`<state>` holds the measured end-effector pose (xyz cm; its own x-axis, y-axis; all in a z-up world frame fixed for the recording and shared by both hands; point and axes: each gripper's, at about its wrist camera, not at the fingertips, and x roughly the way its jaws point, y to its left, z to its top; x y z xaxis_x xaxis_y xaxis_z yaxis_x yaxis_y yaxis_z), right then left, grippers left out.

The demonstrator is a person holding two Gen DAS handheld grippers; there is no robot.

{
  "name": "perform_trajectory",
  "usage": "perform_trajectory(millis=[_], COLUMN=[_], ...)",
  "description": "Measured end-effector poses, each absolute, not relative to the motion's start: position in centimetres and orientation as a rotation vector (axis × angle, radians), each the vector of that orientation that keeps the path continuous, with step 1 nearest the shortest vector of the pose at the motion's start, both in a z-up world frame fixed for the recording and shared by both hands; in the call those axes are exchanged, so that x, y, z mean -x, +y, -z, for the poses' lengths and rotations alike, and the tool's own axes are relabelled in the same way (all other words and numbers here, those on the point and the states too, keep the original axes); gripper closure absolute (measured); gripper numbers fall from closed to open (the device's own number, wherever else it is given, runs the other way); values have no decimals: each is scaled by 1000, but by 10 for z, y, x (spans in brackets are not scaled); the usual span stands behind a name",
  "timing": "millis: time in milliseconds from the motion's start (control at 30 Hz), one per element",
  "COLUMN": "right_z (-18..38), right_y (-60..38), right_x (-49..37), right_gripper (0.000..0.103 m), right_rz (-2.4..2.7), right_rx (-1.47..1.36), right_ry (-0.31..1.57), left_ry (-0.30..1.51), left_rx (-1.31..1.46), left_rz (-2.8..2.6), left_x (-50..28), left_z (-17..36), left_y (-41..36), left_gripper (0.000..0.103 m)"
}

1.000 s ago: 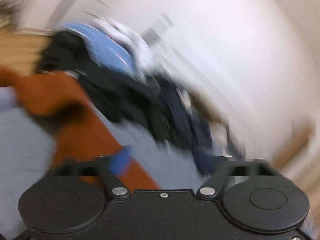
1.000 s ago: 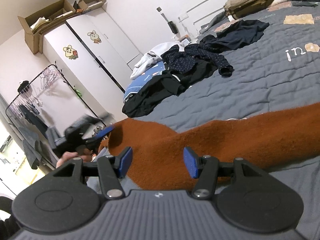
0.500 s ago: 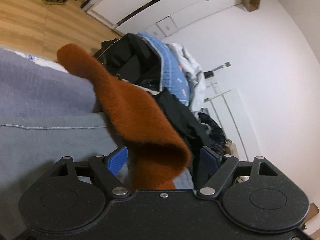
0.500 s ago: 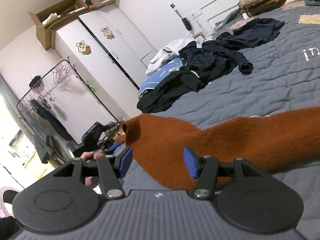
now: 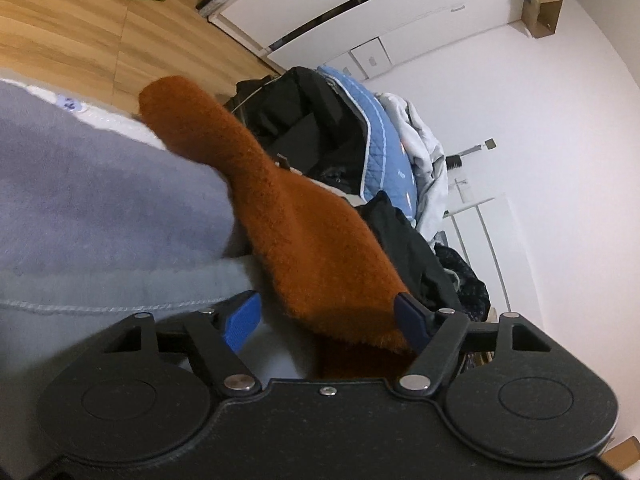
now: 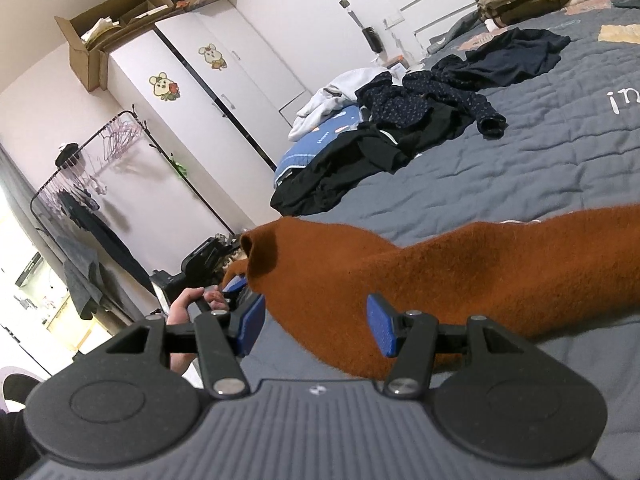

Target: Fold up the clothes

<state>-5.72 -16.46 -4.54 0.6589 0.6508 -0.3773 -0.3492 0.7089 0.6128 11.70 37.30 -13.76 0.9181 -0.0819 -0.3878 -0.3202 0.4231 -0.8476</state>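
Since a second ago your left gripper (image 5: 326, 318) has swung down to the rust-brown sweater's (image 6: 480, 276) raised end, its jaws closing in around the cloth but not yet clenched on it. The sweater is lying across the grey quilt (image 6: 540, 152), well in front of the dark clothes pile (image 6: 400, 136). Your right gripper (image 6: 316, 322) is hovering at the sweater's near edge, jaws apart, gripping nothing.

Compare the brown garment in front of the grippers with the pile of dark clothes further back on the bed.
The brown garment is one fuzzy rust-coloured piece stretched across the grey bedspread; the pile of dark clothes is several black and navy pieces heaped together.

The brown garment lies between the jaws of both the left gripper and the right gripper; nothing touches the pile.

Both rest on the bed, unfolded.
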Motion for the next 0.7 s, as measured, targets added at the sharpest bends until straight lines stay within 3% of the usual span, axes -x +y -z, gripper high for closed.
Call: perform_trajectory(millis=[100,200,300,367,700], right_z=[47,47,49,50,50], right_y=[-165,-164,-163,-164,-164], right_x=[58,58,59,59,58], right_gripper=[47,47,47,47,47], right_rz=[-596,-596,-597,-596,-596], right_rx=[-523,-521,-517,-517,-522], right_ry=[625,631,636,642,645], left_ry=[390,386,381,361,290], left_rx=[1122,1119,1083,1047,848], left_rz=[-166,-190,-211,-225,-68], left_x=[-121,-126,-128,-127,-130], left_z=[137,141,142,139,88], left_y=[373,374,373,373,342], left_gripper=[36,48,70,91,97])
